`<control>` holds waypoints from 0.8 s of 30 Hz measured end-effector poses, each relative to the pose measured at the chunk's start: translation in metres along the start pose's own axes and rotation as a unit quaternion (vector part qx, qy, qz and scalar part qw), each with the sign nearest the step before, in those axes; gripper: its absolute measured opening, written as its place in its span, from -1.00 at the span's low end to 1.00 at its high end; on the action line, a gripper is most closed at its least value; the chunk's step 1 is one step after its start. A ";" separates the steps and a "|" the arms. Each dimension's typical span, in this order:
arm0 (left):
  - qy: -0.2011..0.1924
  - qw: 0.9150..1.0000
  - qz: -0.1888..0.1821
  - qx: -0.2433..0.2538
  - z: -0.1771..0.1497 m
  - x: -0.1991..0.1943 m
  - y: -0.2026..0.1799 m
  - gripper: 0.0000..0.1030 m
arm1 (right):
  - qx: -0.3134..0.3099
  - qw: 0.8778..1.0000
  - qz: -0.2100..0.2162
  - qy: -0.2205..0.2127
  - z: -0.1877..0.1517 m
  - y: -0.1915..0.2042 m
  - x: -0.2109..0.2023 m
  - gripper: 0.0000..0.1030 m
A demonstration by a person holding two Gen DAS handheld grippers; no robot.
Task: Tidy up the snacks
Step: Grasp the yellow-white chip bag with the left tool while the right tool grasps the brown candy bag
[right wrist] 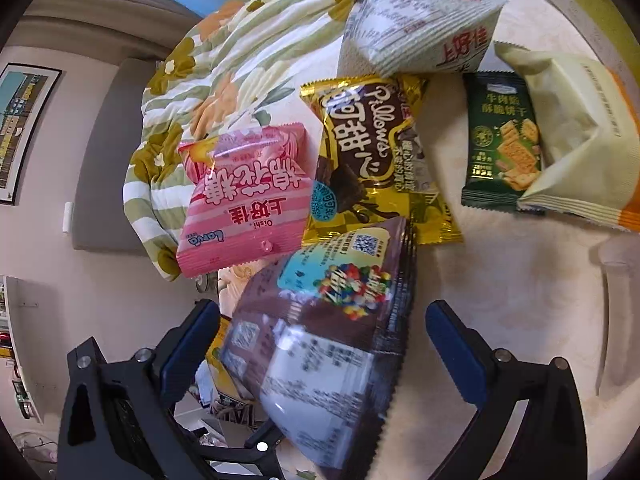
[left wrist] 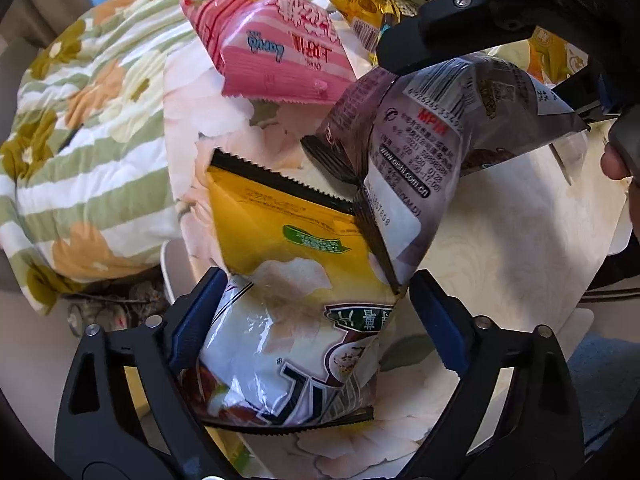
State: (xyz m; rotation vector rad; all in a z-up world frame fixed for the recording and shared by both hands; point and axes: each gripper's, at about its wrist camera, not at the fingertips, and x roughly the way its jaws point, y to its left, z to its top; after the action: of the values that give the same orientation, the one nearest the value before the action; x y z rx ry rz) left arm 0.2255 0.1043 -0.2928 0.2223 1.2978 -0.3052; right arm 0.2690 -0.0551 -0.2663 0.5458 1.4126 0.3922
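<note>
Left wrist, left tongs [left wrist: 316, 320] open astride yellow bag [left wrist: 280, 240], right tongs [left wrist: 488, 88] gripping brown bag [left wrist: 400, 168]

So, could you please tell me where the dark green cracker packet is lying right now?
In the right wrist view, the dark green cracker packet lies upper right on the bedspread, between the gold Pillows bag and a cream-and-orange bag overlapping its right edge.

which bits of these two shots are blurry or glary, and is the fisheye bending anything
Left wrist view: sharp print on the brown bag, glare on the yellow chip bag, striped quilt curving at the rim. Right wrist view: brown bag blurred up close, farther pink bag crisp, wall frame bowed.
</note>
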 end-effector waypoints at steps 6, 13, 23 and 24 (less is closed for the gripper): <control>0.015 0.999 -0.031 -0.028 -0.011 0.003 0.009 0.43 | -0.004 1.000 -0.002 0.022 0.003 0.000 0.013 0.99; 0.012 0.998 -0.037 -0.058 -0.021 0.001 0.019 0.35 | -0.008 0.999 -0.012 0.036 0.000 -0.007 0.017 0.99; 0.010 0.996 -0.040 -0.074 -0.027 0.000 0.022 0.32 | -0.001 0.999 0.017 0.048 -0.012 -0.019 0.010 0.33; 0.010 0.996 -0.042 -0.076 -0.028 0.000 0.024 0.31 | 0.002 0.999 0.020 0.045 -0.013 -0.021 0.007 0.30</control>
State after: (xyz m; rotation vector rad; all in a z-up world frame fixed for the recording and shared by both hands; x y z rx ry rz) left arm 0.2084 0.1361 -0.2999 0.0406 1.3450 -0.2751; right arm 0.2558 -0.0667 -0.2848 0.5668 1.4910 0.4514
